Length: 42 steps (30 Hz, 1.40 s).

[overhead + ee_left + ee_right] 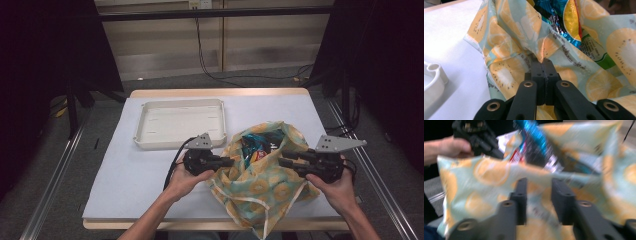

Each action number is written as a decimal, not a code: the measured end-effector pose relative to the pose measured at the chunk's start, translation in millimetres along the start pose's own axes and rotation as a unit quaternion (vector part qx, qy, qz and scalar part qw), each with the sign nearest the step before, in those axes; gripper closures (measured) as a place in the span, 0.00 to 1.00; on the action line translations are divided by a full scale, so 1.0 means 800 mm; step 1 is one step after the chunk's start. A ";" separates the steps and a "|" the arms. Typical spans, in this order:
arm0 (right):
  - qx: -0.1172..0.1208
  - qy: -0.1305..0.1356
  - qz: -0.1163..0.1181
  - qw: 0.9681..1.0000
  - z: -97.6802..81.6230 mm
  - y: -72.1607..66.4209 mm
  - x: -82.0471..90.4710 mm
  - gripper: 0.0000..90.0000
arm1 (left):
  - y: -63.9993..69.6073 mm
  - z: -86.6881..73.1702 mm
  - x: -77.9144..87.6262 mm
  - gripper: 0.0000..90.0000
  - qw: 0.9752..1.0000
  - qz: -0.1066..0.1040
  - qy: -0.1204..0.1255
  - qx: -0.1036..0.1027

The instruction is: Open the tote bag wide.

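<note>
1. The bag (260,175), a fruit-print cloth one, sits on the worktop (150,170) towards the near edge, right between the two tongs. Its mouth gapes upward, and the bottom corner hangs a bit over the front edge.

2. The left tongs (231,161) are at the bag's left rim, pointing right. In the left gripper view the jaws are pressed flat together with a pinch of the cloth (541,56) caught at the tips, so they're clamped on the bag. The fabric bunches up and fans away from that pinch.

3. The right tongs (283,161) come in from the other side, pointing left at the bag's right rim. In the right gripper view the jaws stand a fair way apart, with the bag's edge (536,177) running across in front of them. That picture is blurry, and I honestly can't tell if the pads touch the cloth. They aren't squeezing it, anyway.

4. Inside the bag there are snack packs (255,145), a shiny blue one with yellow and red on it, showing through the mouth. In the left gripper view they sit just past the pinched rim (564,22).

5. A white tray (142,127) lies on the worktop behind the left tongs, apart from the bag.
</note>
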State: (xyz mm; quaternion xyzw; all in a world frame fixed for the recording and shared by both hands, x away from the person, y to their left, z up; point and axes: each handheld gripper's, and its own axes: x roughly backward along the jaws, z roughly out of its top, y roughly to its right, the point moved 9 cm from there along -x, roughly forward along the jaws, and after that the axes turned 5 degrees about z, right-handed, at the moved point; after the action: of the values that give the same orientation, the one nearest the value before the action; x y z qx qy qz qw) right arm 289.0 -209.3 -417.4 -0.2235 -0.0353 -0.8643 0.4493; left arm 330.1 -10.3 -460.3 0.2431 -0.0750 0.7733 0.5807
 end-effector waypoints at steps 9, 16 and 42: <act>0.024 0.013 0.030 0.999 0.033 0.008 -0.024 0.47 | -0.005 -0.003 -0.004 1.00 1.000 0.002 -0.006 0.009; 0.049 -0.022 0.039 0.998 0.018 -0.003 -0.033 0.55 | -0.009 -0.003 -0.001 1.00 1.000 0.006 -0.004 0.016; 0.005 -0.033 0.029 0.999 -0.068 -0.014 0.056 1.00 | -0.038 -0.025 0.022 1.00 0.997 0.049 -0.026 0.051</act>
State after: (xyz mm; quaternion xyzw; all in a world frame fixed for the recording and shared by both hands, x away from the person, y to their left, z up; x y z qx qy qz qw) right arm 238.7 -251.0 -446.0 -0.2510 -0.0479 -0.8426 0.4740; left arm 348.9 22.2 -474.6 0.2887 -0.0622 0.7969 0.5270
